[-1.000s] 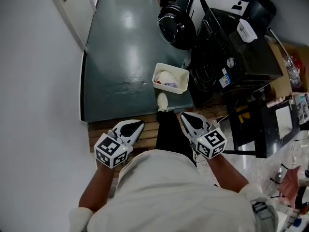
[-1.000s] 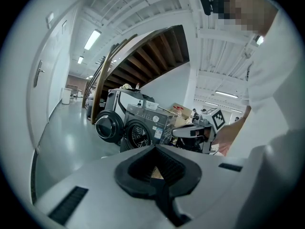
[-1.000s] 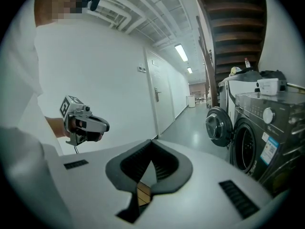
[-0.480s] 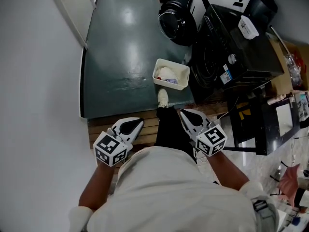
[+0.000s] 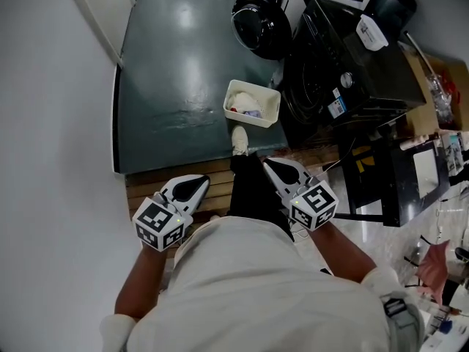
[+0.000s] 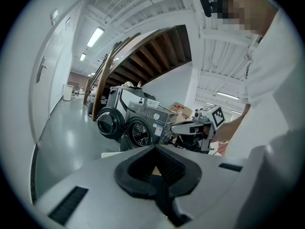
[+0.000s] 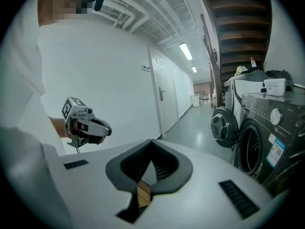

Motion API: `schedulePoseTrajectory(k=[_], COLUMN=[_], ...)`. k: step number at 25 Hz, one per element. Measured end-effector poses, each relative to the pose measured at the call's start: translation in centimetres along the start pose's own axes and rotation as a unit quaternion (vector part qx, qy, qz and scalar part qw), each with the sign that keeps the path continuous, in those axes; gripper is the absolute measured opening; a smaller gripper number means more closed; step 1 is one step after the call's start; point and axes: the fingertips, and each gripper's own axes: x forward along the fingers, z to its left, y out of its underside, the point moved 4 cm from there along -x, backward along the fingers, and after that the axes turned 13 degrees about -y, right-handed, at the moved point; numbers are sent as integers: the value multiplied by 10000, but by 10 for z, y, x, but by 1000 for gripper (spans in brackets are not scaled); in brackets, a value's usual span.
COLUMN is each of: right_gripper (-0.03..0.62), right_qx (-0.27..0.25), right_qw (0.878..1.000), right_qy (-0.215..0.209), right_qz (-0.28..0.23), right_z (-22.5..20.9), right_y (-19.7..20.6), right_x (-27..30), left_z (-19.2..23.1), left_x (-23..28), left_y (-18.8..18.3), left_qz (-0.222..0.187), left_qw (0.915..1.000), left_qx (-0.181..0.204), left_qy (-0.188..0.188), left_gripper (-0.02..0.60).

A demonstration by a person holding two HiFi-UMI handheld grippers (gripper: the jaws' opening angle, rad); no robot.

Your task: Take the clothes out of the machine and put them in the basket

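A white basket (image 5: 272, 117) with a few clothes (image 5: 245, 106) in it stands on the dark green floor beside a dark front-loading machine (image 5: 344, 72). The machine's round door (image 5: 258, 26) hangs open. Its drum opening (image 7: 251, 148) looks dark, and I cannot tell what is inside. My left gripper (image 5: 199, 181) and right gripper (image 5: 272, 164) are held close to the person's body over wooden slats, well short of the basket. Both are shut with nothing between the jaws, as the left gripper view (image 6: 155, 149) and the right gripper view (image 7: 151, 144) also show.
A white wall (image 5: 51, 123) with a door runs along the left. The person's white shoe (image 5: 239, 139) stands at the floor's edge next to the basket. A second machine (image 7: 248, 87), boxes and clutter (image 5: 440, 145) fill the right side. A wooden staircase (image 6: 152, 56) rises behind the machines.
The head view has drifted, so basket and machine sit slightly further left in the picture. Both grippers keep their pose and stay shut.
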Motion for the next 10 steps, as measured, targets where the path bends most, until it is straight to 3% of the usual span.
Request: schedulePoseTrajectory(k=[10], right_gripper=[5], right_qx=[-99], right_qw=[9999], right_qy=[-10], right_qz=[41], right_z=[-4], right_y=[-1], right_x=[-1], left_z=[0], left_x=[4], left_y=[4], left_qz=[27], left_qw=[10000], left_qx=[9], left_qy=[15], left_gripper=[-3])
